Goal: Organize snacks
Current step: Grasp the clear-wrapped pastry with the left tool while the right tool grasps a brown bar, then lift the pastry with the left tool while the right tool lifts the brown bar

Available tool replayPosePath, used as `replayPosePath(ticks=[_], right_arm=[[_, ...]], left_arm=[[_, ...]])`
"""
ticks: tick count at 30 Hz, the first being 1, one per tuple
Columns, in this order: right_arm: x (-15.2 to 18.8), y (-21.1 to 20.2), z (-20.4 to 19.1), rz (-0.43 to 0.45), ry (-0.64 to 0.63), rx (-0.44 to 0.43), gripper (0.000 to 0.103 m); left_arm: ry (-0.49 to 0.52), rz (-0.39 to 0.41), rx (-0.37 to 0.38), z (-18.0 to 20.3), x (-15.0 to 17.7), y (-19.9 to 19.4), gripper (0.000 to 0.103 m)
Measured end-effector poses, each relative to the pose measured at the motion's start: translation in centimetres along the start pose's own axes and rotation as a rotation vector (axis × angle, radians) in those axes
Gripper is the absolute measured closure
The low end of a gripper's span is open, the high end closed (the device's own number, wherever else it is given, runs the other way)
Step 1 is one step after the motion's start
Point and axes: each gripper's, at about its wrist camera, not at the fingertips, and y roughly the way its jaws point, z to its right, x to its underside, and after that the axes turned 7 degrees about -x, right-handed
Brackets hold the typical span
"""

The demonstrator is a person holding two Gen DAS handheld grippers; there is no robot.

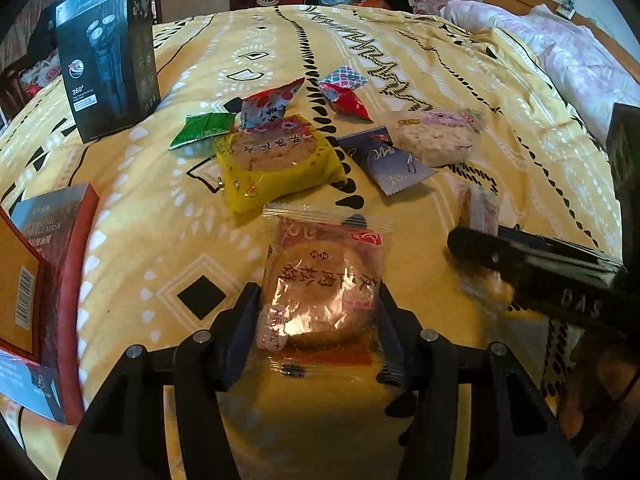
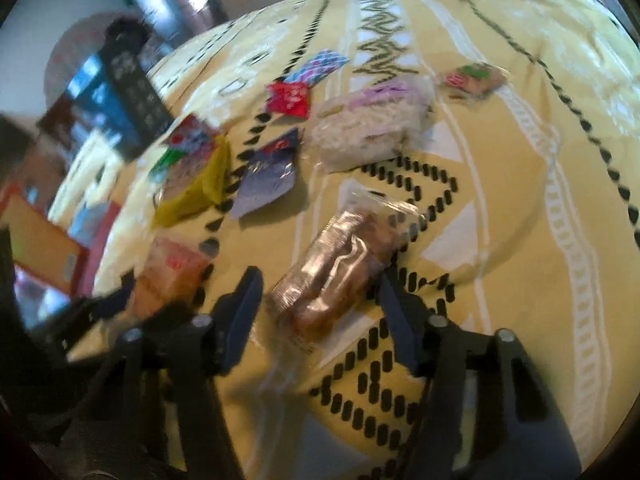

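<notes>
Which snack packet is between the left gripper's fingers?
The clear-wrapped round golden pastry with red writing. It alone lies between the left gripper fingers; the yellow packet and the others lie farther up the bedspread.

Ten wrapped snacks lie on the bed (image 1: 400, 40): one round pastry in clear wrap (image 1: 320, 288), one yellow-wrapped cake (image 1: 276, 160), one green packet (image 1: 202, 130), one red-and-blue packet (image 1: 270, 106), one red packet (image 1: 346, 100), one blue patterned packet (image 1: 345, 77), one purple sachet (image 1: 386, 160), one rice crisp block (image 1: 434, 136), one brown bar in clear wrap (image 2: 340, 256), and one small green-and-red packet (image 2: 472, 78) far right. Two boxes show at left: one black shaver box (image 1: 108, 56) and one orange-red box (image 1: 40, 264).
</notes>
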Motion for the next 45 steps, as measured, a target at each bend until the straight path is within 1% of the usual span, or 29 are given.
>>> replayPosePath(ticks=[2,3,4,6,8,12,14,20,25,26,27,28,42,45], right_arm=[[0.2,-0.1,-0.4,-0.030,-0.057,-0.033,0.054],[0.4,-0.3,-0.6,-0.053,-0.098,-0.069,0.057],[0.7,-0.6,-1.1,-0.077,-0.151,-0.094,0.058],[1.2,-1.1,-1.7,-0.111,-0.234,-0.117,0.058],[1.8,-1.2,-1.7,-0.145,-0.260,-0.130,0.058],[1.8,-1.7,-0.9,-0.132,-0.201,-0.124,0.057],[1.7,-1.9,-1.0,-0.109,-0.178,-0.108,0.057],[1.4,-0.5,-0.9,-0.099,-0.082,-0.081,0.056],[1.5,-0.3,-1.1,-0.081,-0.072,-0.050,0.059],[1.6,-0.3,-1.1,-0.075,-0.073,-0.045,0.060],[1.7,-0.3,-1.2,-0.069,-0.076,-0.037,0.061],[1.7,-0.4,-1.2,-0.065,-0.075,-0.036,0.062],[2.0,-0.3,-1.1,-0.068,-0.064,-0.039,0.061],[1.9,-0.5,-0.9,-0.062,-0.054,-0.048,0.063]], left_arm=[[0.005,-0.004,-0.004,0.1,0.0,0.0,0.046],[0.005,-0.006,-0.005,0.1,-0.1,0.0,0.046],[0.002,-0.010,-0.004,0.0,-0.2,-0.1,0.046],[-0.001,-0.013,-0.001,0.0,-0.2,0.0,0.046],[0.000,-0.014,0.004,0.0,-0.3,0.2,0.046],[-0.025,-0.007,-0.011,0.0,-0.8,0.5,0.043],[-0.012,-0.005,-0.029,0.4,-1.2,0.7,0.042],[0.003,-0.012,-0.058,0.8,-1.8,1.7,0.040],[0.030,0.003,-0.086,1.2,-1.7,2.1,0.039],[0.033,0.005,-0.090,1.2,-1.6,2.2,0.040],[0.033,0.009,-0.090,1.2,-1.6,2.1,0.045],[0.031,0.010,-0.089,1.2,-1.6,2.1,0.046],[0.029,0.010,-0.090,1.2,-1.6,2.3,0.045],[0.030,0.006,-0.084,1.1,-1.6,2.2,0.046]])
